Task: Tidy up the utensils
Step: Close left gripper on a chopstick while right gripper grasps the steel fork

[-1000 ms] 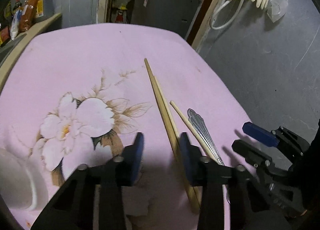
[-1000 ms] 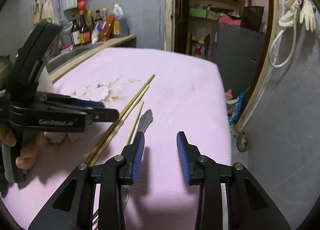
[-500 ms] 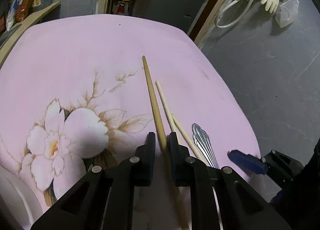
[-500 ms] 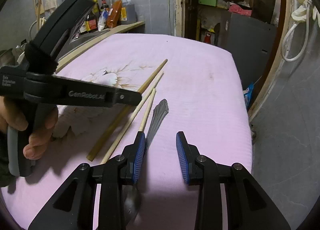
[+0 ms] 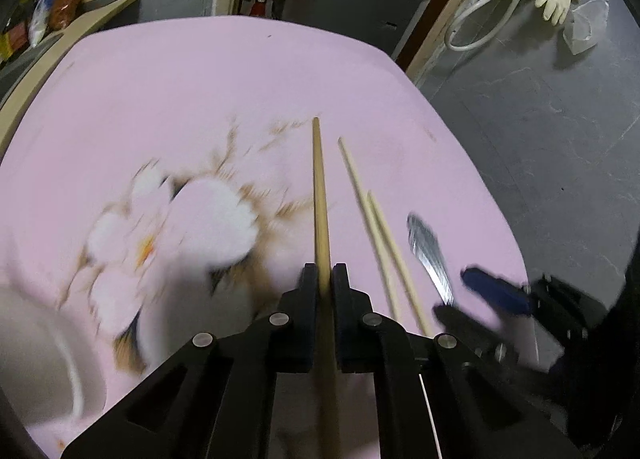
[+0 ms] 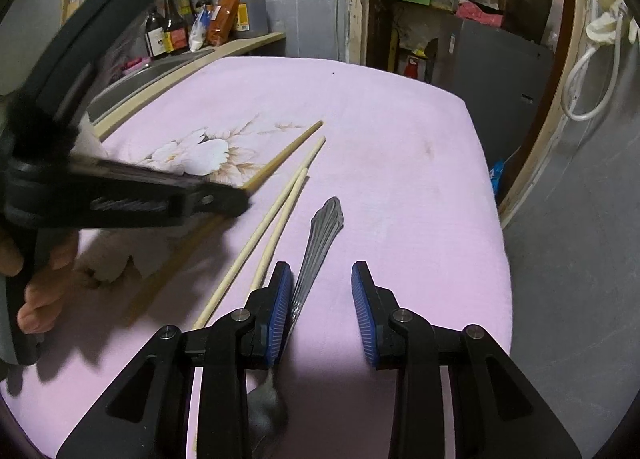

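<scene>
Over the pink cloth (image 5: pixel 200 99), left gripper (image 5: pixel 324 279) angles down, pinching dark chopstick (image 5: pixel 320 187).

Pink cloth (image 6: pixel 392 163) w/ white flower print (image 6: pixel 200 153), tan chopsticks (image 5: pixel 320 195), silver spoon (image 6: pixel 322 235), blue pads (image 6: pixel 362 311)

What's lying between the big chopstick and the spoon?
Two thin chopsticks lie side by side between the thick chopstick and the spoon, shown in both views.

Light was dim and indoor, brightest on the pink cloth (image 5: pixel 200 99). Fisheye curvature bent both views, with black corners. Motion blur smeared the flower print (image 5: pixel 172 219); shadows pooled under the grippers.
</scene>
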